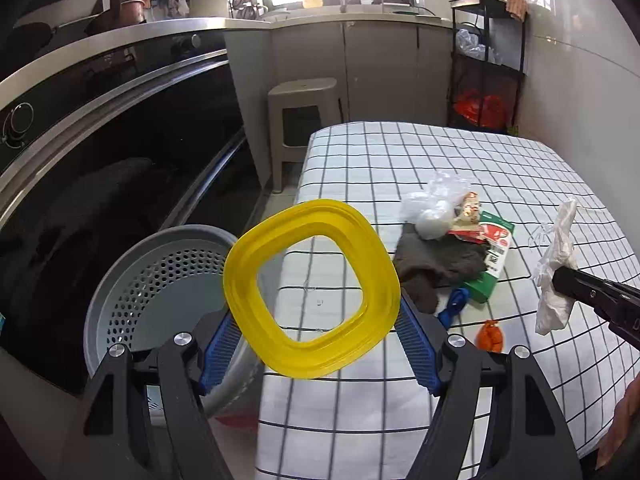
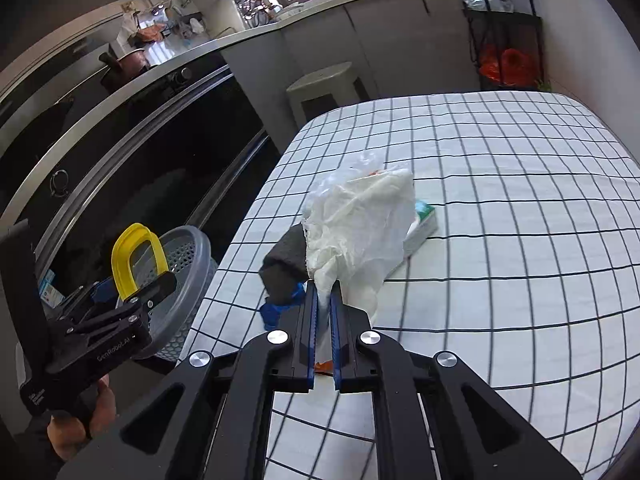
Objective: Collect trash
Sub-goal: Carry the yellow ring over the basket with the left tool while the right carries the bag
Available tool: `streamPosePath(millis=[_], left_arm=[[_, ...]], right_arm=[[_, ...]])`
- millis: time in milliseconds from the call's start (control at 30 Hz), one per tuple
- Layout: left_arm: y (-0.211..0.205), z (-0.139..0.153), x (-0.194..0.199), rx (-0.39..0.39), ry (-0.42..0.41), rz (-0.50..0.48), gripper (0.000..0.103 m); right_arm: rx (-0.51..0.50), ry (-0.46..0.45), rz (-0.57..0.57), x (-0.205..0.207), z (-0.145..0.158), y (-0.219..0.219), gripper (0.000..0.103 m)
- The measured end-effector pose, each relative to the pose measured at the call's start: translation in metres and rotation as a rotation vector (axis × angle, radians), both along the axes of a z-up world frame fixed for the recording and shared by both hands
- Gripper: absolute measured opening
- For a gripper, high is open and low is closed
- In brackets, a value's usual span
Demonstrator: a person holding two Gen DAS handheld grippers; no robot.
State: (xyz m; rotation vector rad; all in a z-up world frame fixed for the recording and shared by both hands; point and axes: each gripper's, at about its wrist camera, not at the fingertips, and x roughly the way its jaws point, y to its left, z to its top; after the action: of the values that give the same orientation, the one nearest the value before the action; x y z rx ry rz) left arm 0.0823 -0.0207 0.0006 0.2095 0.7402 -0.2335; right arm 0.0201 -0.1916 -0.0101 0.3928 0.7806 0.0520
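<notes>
My left gripper is shut on a yellow square plastic ring and holds it in the air between the table edge and a grey perforated bin. It also shows in the right wrist view, ring beside the bin. My right gripper is shut on a crumpled white tissue, lifted above the checked tablecloth. On the cloth lie a dark grey rag, a green carton, a clear plastic bag, a blue scrap and an orange scrap.
A black oven front runs along the left. A beige stool stands past the table's far end. A black rack with orange bags stands at the back right by the wall. The grey bin sits on the floor by the table's left edge.
</notes>
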Motion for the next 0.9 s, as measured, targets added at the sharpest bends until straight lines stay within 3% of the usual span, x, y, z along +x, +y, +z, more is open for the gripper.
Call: streamPosePath(millis=[267, 900], left_arm=[[0.063, -0.012, 0.023, -0.019, 0.013, 0.101, 0.070], [0.162, -0.035, 0.059, -0.089, 0.101, 0.292, 0.071]], right_arm=[[-0.076, 0.003, 0.102, 0.032, 0.003, 0.061, 0.006], [-0.066, 0.031, 0.368, 0.129, -0.012, 0.187, 0.006]])
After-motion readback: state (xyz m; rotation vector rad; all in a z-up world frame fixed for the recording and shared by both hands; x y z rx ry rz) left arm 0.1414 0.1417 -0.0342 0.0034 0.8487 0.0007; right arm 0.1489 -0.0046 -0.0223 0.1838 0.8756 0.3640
